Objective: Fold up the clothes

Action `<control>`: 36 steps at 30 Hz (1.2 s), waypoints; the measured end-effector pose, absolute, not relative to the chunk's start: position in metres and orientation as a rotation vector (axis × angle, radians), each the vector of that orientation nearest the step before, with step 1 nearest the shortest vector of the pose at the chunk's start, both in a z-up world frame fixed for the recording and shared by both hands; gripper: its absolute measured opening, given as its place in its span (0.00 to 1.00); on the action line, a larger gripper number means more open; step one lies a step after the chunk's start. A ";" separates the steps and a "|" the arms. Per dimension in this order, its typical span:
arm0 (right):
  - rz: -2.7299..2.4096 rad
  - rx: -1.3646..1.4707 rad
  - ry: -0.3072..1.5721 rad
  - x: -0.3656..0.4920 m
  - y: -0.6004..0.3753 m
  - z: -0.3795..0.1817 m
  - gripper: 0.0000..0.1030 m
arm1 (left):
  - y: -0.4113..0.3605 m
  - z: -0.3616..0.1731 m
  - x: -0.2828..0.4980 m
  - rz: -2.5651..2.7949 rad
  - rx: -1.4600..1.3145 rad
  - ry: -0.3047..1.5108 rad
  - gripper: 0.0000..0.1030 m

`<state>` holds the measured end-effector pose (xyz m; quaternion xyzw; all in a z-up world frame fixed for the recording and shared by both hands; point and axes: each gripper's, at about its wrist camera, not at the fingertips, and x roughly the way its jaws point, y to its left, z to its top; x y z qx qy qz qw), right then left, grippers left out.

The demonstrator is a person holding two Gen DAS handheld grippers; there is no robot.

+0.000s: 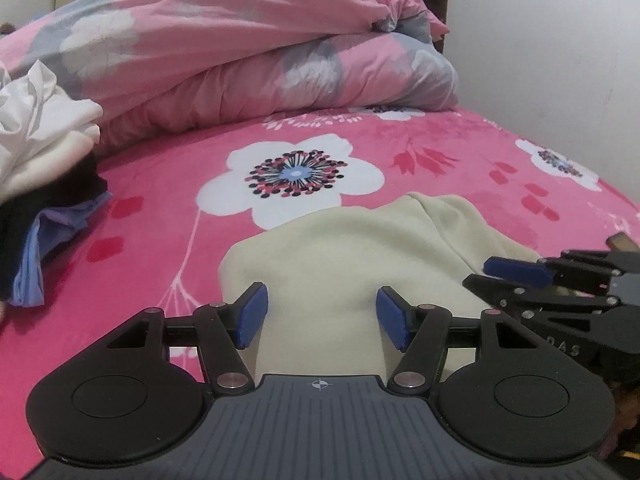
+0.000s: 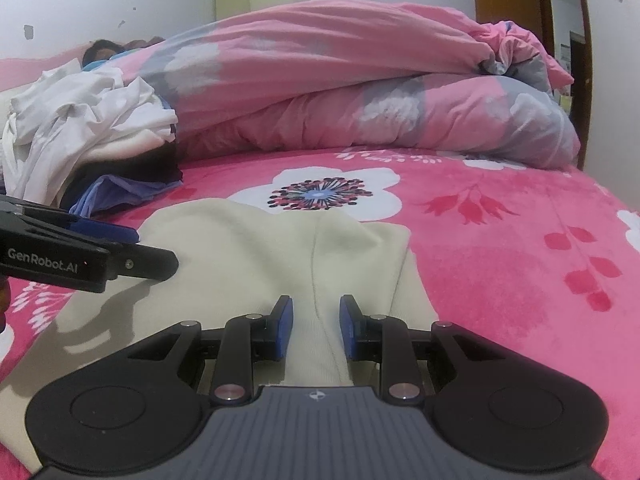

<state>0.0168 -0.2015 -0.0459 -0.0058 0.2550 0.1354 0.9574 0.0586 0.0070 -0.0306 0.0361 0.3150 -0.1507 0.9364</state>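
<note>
A cream garment [image 1: 360,248] lies flat on the pink floral bedsheet [image 1: 160,220], with a seam running down its middle [image 2: 316,264]. My left gripper [image 1: 320,312] hovers over the garment's near part, jaws wide apart, with nothing pinched between its blue pads [image 1: 252,312]. From the right wrist view it reaches in from the left [image 2: 156,252] above the cloth's left edge. My right gripper [image 2: 316,328] sits low on the garment's near right part. Its jaws stand narrow, with a ridge of cream cloth filling the gap between the pads. It shows at the right edge of the left wrist view [image 1: 480,276].
A rolled pink and grey duvet [image 2: 360,92] lies across the back of the bed. A heap of white, black and blue clothes [image 2: 92,132] sits at the left. A person's head [image 2: 100,50] shows beyond it. A white wall [image 1: 560,60] bounds the right side.
</note>
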 end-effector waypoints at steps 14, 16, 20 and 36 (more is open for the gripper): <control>0.276 -0.001 0.678 0.071 -0.197 -0.016 0.26 | -0.002 -0.026 0.064 -0.251 0.094 0.702 0.61; 0.273 -0.017 0.698 0.077 -0.195 -0.028 0.26 | -0.005 -0.026 0.064 -0.243 0.108 0.703 0.61; 0.263 -0.026 0.697 0.069 -0.198 -0.021 0.26 | -0.005 -0.025 0.065 -0.232 0.111 0.714 0.61; 0.367 -0.085 0.640 -0.036 -0.210 -0.021 0.26 | -0.011 -0.022 0.067 -0.204 0.134 0.745 0.65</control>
